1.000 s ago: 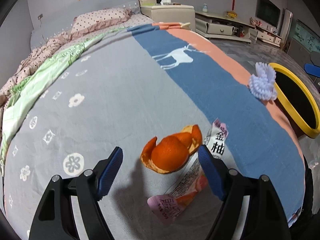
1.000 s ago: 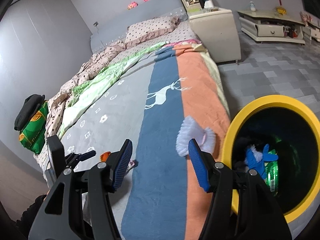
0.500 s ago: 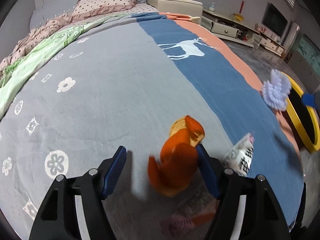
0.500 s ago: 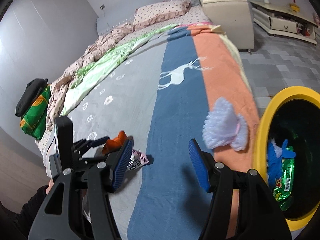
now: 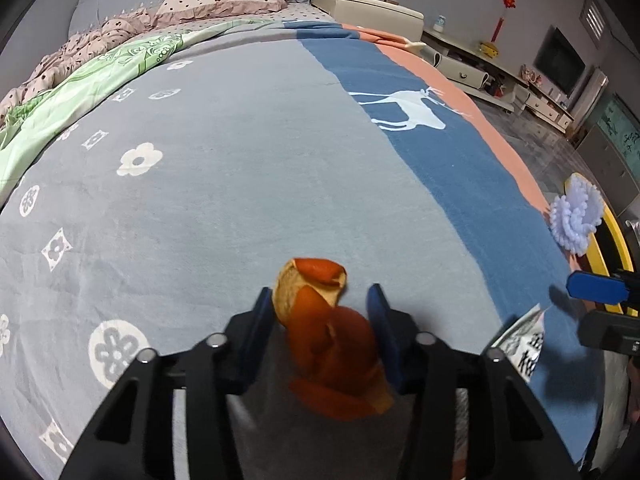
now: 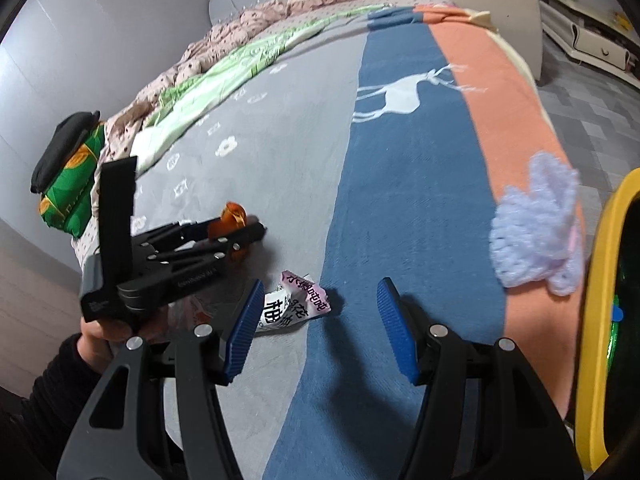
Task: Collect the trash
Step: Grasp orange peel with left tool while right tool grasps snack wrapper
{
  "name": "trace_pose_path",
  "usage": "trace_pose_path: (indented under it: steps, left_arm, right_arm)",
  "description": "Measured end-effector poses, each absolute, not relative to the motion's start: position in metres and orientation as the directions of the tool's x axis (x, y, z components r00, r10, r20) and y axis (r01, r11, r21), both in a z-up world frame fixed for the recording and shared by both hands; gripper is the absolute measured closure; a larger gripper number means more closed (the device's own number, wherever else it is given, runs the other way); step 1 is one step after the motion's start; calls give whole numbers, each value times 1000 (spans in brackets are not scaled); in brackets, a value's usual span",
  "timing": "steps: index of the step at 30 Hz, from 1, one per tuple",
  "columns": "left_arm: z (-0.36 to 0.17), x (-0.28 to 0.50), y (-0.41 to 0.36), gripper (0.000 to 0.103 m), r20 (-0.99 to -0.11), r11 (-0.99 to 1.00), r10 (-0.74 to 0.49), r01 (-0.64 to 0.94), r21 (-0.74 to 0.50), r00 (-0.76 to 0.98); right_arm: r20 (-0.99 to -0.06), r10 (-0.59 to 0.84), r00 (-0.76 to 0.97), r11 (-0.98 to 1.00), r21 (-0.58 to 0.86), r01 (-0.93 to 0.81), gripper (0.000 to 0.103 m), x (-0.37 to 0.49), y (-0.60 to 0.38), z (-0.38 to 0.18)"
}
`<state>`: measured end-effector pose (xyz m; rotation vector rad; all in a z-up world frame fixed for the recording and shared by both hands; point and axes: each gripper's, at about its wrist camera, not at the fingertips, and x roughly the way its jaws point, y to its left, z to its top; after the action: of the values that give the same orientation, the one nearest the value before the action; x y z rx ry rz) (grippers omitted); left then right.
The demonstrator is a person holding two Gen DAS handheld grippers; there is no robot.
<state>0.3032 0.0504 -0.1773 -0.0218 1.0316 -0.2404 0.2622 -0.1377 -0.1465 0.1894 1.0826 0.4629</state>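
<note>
An orange peel (image 5: 332, 344) stands curled on the grey blanket between the blue pads of my left gripper (image 5: 320, 296). Its jaws are closing, and both pads touch the peel. The right wrist view shows that gripper (image 6: 236, 232) from the side, with the peel (image 6: 232, 216) sticking out of it. A crumpled white and pink wrapper (image 6: 292, 304) lies just ahead of my right gripper (image 6: 320, 292), close to its left pad; that gripper is open and holds nothing. A lavender foam fruit net (image 6: 536, 236) rests on the orange stripe by the yellow-rimmed bin (image 6: 600, 320).
The bed's right edge drops to a tiled floor, where the bin (image 5: 616, 248) stands. A green quilt (image 5: 100, 80) and pillows lie at the far side. A green bag with a black hat (image 6: 68, 184) sits at the left. A hand (image 6: 100, 332) holds the left gripper.
The left jaws narrowed from wide apart to touching the peel, which was pushed up from lying flat. The right gripper swung left and down from the bin toward the wrapper.
</note>
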Motion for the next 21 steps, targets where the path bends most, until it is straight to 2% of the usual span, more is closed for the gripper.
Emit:
trace_pose_path:
  steps: [1,7,9,14,15,16,21]
  left_arm:
    - [-178,302,53,67,-845,973,-208,189,-129,492]
    - [-178,295,61,71,-825,974,-212,184,-134,524]
    - [-178,293,64,72,-816,974,-217,179,-141,535]
    - [-178,294,69,73,-803,972,-234,160,-174,548]
    - [-178,294,69,73,-802,972,-232,158,-174,550]
    - [-178,294,69,73,-802,972,-233,156,-175,550]
    - [-177,295,72,73,-803,973,-230,147,-178,550]
  right_arm:
    - [-808,451,378,889,368,-274,47,263,-135,-150]
    - [-834,428,349,894,334,-298,47,271,-113,-164]
    - [-840,419,344,896,322,-307,56,274,-108,-168]
    - [-848,400,347,894,278,-350,67,270,-95,-171]
    - [-847,397,352,895,273,-353,74,269,-94,-171]
    - [-846,394,359,896,267,-355,76,268,-94,-170]
    - [-837,397,377,893,257,-369,78,264,-95,-165]
